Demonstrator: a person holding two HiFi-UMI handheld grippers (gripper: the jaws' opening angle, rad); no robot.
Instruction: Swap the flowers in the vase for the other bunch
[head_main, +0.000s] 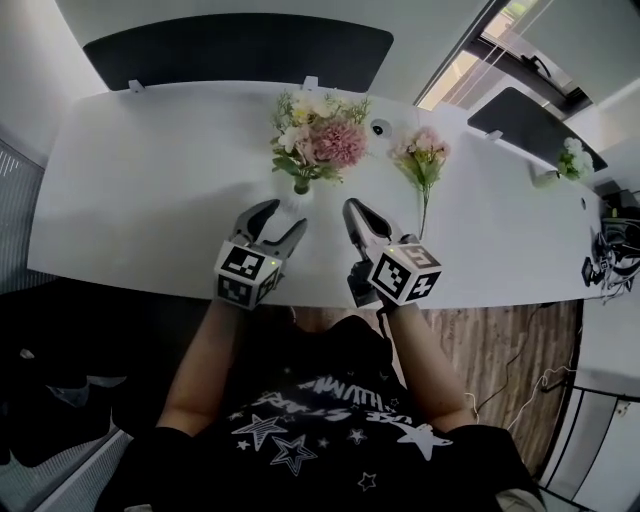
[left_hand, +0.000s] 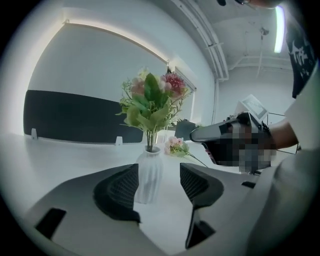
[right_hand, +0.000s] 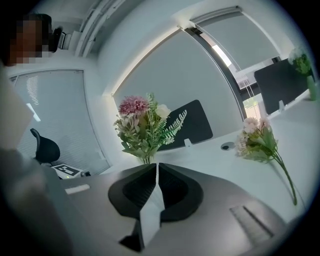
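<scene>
While my left claw (head_main: 285, 216) stands open with the vase (left_hand: 149, 175) seen between its jaws, untouched, my right claw (head_main: 352, 210) is closed on nothing. Vase: upper centre of head view, white, ribbed, likely light and tippy; steady at body. Bunch (head_main: 320, 138) in it: soft heads, stiffer stems; grip stems low, above neck. Spare bunch (head_main: 422, 155): lying flat, right of vase
</scene>
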